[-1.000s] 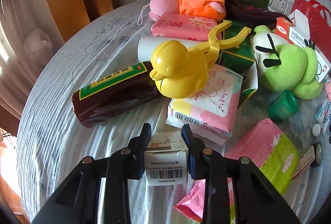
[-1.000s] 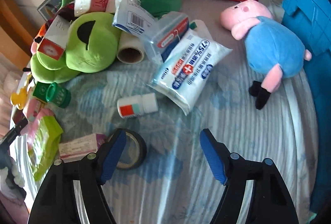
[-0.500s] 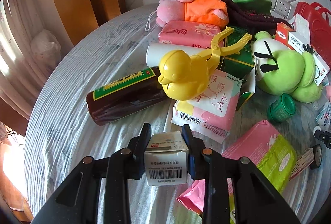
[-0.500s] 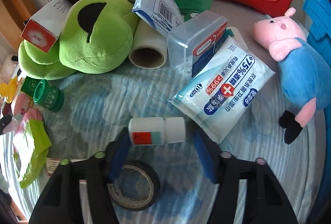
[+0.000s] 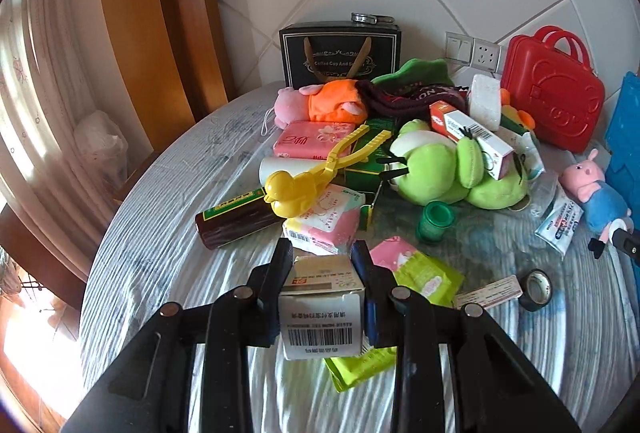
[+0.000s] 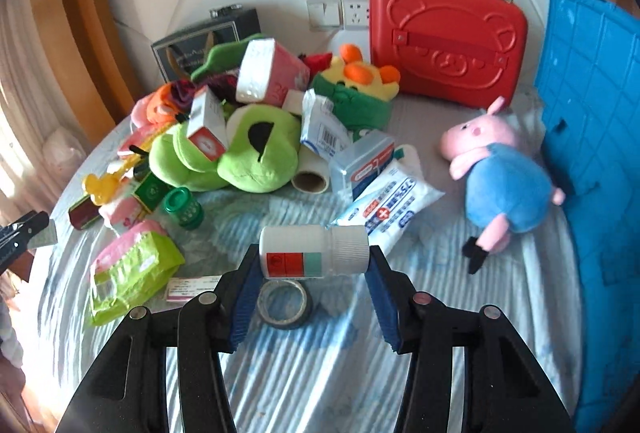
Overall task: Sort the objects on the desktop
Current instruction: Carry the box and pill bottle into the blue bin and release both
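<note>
The left claw (image 5: 322, 273) clamps a small carton (image 5: 322, 307), while the right claw (image 6: 312, 269) grips a white bottle (image 6: 314, 252) end-to-end, its long axis spanning the pads.

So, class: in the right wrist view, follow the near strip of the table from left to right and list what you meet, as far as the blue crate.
Green wipes packet → black tape roll → white pill bottle → blue-and-white wipes pack → pig plush → blue crate.
</note>
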### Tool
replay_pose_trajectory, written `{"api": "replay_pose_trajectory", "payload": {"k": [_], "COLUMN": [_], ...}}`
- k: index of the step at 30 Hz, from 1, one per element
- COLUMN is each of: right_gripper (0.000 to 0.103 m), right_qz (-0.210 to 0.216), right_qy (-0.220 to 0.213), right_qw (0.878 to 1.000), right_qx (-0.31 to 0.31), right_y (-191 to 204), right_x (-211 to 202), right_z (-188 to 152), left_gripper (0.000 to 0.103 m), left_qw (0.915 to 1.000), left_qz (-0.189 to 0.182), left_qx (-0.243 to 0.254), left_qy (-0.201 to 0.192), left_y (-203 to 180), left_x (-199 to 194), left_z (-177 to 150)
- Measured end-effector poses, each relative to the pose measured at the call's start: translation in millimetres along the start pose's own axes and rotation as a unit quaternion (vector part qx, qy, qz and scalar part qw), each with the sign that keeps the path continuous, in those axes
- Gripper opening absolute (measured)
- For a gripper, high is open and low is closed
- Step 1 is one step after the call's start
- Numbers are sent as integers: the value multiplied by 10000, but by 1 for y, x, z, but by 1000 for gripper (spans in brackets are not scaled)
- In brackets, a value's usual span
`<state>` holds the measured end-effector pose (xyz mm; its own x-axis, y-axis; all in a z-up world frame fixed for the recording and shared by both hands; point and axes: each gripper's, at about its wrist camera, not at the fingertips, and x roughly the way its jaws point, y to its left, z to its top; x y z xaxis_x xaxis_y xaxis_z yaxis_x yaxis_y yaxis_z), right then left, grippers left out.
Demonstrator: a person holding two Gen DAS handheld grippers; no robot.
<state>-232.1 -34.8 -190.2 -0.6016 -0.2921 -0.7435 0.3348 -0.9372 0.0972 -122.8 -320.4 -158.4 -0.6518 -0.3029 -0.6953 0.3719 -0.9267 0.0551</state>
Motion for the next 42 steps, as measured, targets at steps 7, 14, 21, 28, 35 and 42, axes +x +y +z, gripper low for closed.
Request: {"api": "replay_pose_trajectory", "payload": {"k": [7, 14, 21, 28, 35, 42], "right_gripper": [50, 50, 50, 50, 50, 50], "right_qz": [-94, -350, -869, -1496, -1899, -2184], "right_qy": [-861, -1381, -1902, -2278, -2434, -2631], "right_qw": [9953, 9885, 9774, 9621, 9503, 9375], "right_qx": [-427, -515, -322, -40, 397, 647], "right_y": [-33, -49, -41, -48, -91, -170], "right_x": [-84, -151, -220, -287, -324, -357], "right_z": [-10, -33, -56, -70, -80, -85], "left_gripper": [30, 30, 30, 30, 30, 30], "left_qw": [9995, 9972, 9868, 9720, 9548, 9329], "left_qz": [-16, -384, -1014, -1691, -2094, -2490], "left_qx": [-66, 309, 694, 977, 1259, 1376], "left_qy": [-294, -563, -1051, -1308, -1695, -2210], "left_y": [-52, -96, -124, -157, -213, -313], "left_x": [-65, -115, -162, -201, -234, -280], "left_z": [-18, -31, -41, -48, -41, -24]}}
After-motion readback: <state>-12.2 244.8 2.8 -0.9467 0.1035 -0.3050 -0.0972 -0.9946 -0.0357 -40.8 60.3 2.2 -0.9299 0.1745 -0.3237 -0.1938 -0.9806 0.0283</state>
